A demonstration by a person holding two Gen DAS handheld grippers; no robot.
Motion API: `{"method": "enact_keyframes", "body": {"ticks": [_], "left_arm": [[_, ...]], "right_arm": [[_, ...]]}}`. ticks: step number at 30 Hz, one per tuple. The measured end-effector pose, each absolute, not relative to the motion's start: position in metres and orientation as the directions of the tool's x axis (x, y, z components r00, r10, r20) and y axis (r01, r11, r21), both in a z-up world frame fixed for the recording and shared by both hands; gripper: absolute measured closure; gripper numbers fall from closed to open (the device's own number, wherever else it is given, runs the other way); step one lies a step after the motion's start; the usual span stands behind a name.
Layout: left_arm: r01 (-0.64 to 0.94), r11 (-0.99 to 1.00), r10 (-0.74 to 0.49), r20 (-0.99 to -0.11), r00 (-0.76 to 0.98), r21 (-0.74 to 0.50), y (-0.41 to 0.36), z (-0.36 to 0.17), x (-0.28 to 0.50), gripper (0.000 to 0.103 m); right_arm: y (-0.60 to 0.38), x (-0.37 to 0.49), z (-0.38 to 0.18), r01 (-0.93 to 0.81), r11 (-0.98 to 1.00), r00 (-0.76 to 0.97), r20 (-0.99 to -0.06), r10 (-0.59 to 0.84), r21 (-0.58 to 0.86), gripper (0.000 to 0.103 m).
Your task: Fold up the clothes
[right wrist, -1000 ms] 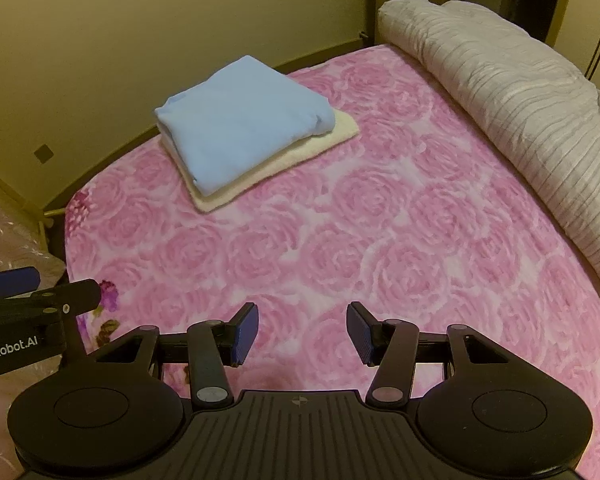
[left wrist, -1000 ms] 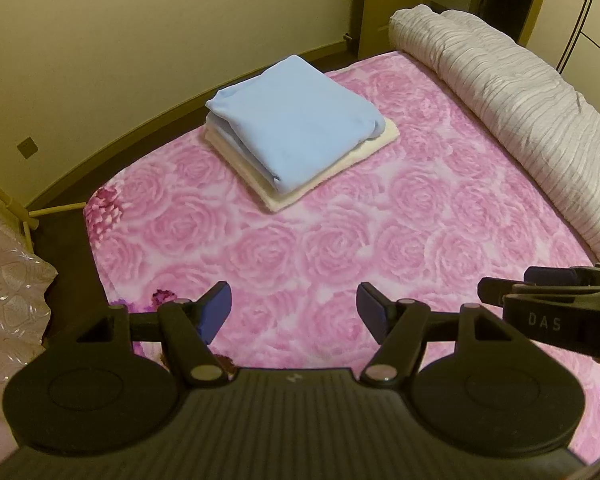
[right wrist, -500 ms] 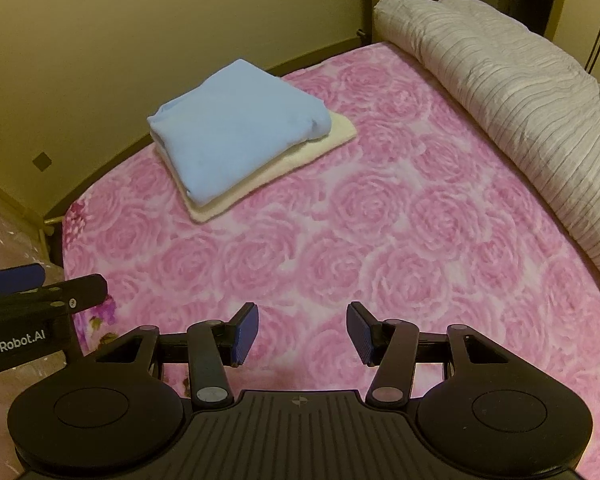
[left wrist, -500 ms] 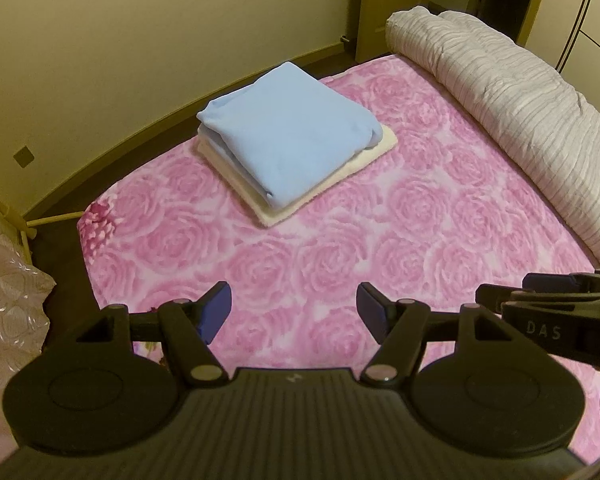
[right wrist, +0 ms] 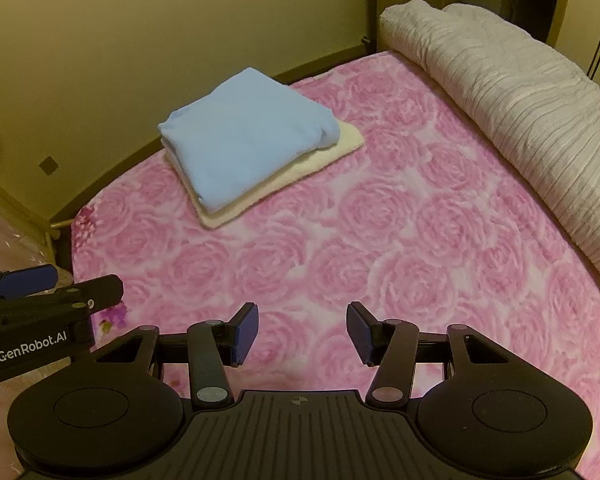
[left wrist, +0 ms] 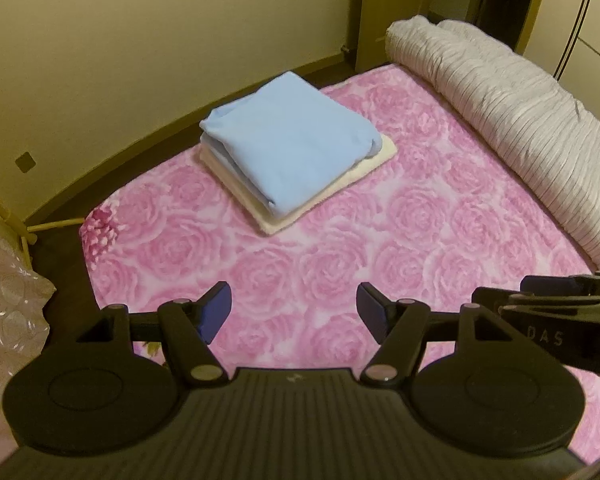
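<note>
- On the pink rose-patterned bedspread [left wrist: 400, 240] lies a small stack of folded clothes, well ahead of both tools, toward the far-left corner of the bed.
- Topmost is a light blue folded garment [left wrist: 292, 144]; it rests directly on a cream folded garment [left wrist: 352, 178], whose edges stick out along the near and right sides.
- From the right wrist view the same blue piece [right wrist: 248, 136] covers most of the cream piece [right wrist: 300, 176], with the stack's corner pointing toward the camera.
- Left gripper [left wrist: 294, 312] hovers above the bedspread, jaws spread wide, nothing between its blue pads.
- Right gripper [right wrist: 302, 334] likewise hangs over the cover with jaws apart and empty.
- Each tool shows at the edge of the other's view: the right one at the right border of the left view, the left one, marked "GenRobot.AI", at the left border of the right view.
- Along the right side of the bed runs a rolled, striped off-white duvet [right wrist: 520, 120].
- Beyond the bed stands a plain yellowish wall [left wrist: 140, 40] with a dark baseboard.
</note>
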State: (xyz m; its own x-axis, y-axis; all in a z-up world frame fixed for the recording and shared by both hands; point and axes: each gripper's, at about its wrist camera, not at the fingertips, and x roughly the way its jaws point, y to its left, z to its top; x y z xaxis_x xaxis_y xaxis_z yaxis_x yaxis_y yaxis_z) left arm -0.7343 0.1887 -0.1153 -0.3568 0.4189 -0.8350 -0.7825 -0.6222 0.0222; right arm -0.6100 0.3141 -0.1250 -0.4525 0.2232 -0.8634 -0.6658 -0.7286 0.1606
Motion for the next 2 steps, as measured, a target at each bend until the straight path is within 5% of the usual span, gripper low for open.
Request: {"method": "enact_keyframes", "body": {"ticks": [2], "left_arm": [[-0.783,-0.622,0.430,-0.826,-0.365,0.022,0.1858,-0.1104,-0.7330,0.037]], "right_arm": [[0.3112,-0.6092,-0.1224,-0.666,-0.728,-0.455,-0.861,0.228,0.160,0.050]]}}
